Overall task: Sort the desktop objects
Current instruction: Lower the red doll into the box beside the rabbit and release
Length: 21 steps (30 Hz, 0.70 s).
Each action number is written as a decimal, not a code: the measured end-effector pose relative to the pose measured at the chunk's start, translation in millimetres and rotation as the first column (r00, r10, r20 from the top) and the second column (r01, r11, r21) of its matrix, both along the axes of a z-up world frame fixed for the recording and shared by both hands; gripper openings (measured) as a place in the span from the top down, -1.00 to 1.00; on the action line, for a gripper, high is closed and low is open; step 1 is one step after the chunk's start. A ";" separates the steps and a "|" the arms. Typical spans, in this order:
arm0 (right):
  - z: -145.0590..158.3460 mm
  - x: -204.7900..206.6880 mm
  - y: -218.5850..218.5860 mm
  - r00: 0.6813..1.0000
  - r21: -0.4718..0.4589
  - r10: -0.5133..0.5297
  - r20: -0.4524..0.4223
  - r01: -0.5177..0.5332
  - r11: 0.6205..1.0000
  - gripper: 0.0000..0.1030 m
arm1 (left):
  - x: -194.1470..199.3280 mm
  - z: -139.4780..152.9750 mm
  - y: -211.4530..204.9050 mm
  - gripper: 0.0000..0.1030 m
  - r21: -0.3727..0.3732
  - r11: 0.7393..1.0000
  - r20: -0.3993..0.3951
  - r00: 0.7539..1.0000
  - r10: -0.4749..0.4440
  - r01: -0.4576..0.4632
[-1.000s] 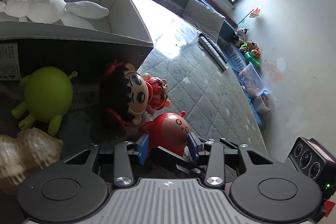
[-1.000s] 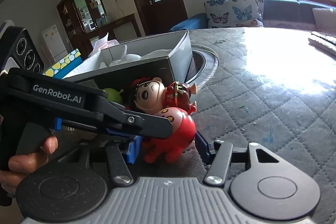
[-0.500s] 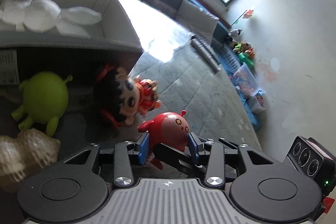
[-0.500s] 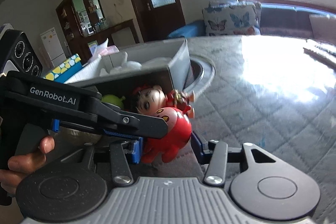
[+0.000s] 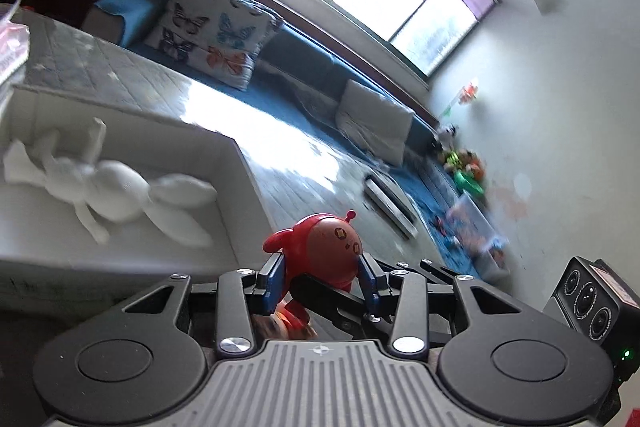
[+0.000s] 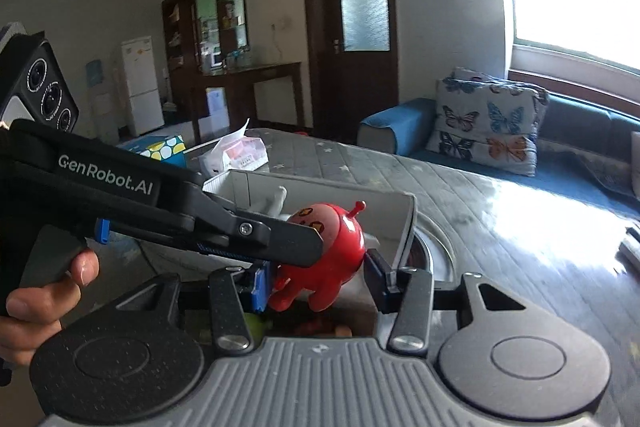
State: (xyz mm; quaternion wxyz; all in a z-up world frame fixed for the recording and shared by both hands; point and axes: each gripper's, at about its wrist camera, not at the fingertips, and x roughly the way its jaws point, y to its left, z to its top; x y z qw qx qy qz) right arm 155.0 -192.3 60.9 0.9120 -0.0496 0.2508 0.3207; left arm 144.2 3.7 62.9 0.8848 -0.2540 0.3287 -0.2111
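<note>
My left gripper (image 5: 320, 281) is shut on a round red toy figure (image 5: 328, 247) and holds it in the air, level with the rim of the white box (image 5: 240, 163). A white plush rabbit (image 5: 108, 191) lies inside that box. In the right wrist view the red toy (image 6: 328, 247) hangs between the left gripper's fingers, in front of the box (image 6: 404, 227). My right gripper (image 6: 316, 285) is open, its fingers on either side of the toy without touching it. A doll with red clothes (image 5: 288, 325) shows partly below the toy.
The quilted grey table top (image 6: 500, 211) runs to the right, with a remote control (image 5: 390, 203) on it. A tissue pack (image 6: 236, 155) and a dotted box (image 6: 160, 149) stand beyond the white box. A green toy (image 6: 256, 325) shows below the right gripper.
My left gripper has lifted the red toy off the table up to the height of the box rim. The right gripper has risen with it and stayed open.
</note>
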 end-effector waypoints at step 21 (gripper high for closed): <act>-59.9 110.8 83.7 0.980 -0.236 0.041 -0.194 -0.087 0.968 0.08 | 105.4 -78.6 59.6 0.19 -0.123 0.988 -0.262 0.963 0.059 -0.095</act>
